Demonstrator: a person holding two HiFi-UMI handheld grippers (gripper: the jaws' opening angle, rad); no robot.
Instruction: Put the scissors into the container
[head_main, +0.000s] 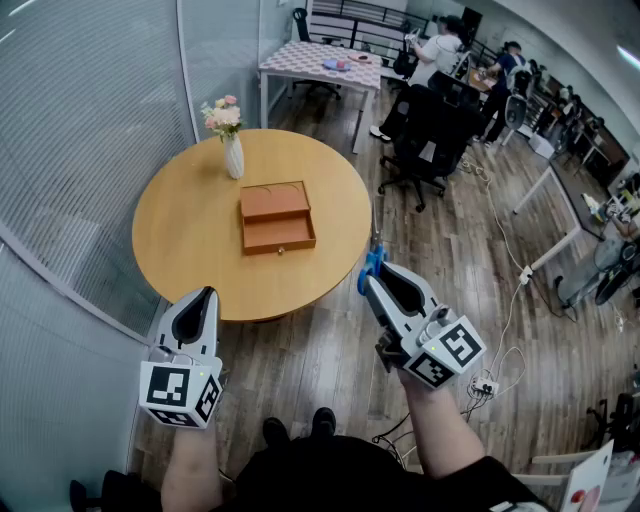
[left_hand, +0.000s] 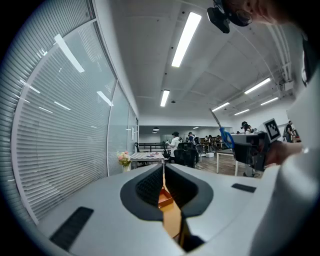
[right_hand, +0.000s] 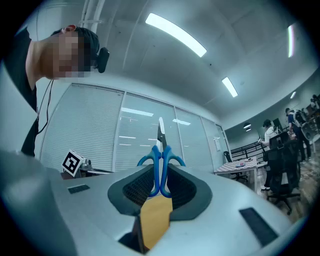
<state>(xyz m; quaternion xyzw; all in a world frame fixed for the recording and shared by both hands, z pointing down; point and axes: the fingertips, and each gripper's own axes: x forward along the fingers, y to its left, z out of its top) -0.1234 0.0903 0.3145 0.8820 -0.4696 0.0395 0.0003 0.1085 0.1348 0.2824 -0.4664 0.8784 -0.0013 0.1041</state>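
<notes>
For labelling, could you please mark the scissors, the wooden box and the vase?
scissors (right_hand: 161, 151): right gripper view, where blue handles meet.
wooden box (head_main: 272, 201): head view, its back half.
vase (head_main: 234, 159): head view, white body.

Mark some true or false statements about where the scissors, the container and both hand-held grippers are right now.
1. The right hand-held gripper is shut on blue scissors. True.
2. The container sits on the round table. True.
3. The scissors lie in the container. False: the right hand-held gripper holds them, short of the container.
4. The left hand-held gripper grips the vase. False: it is shut on nothing; the vase stands on the table.
</notes>
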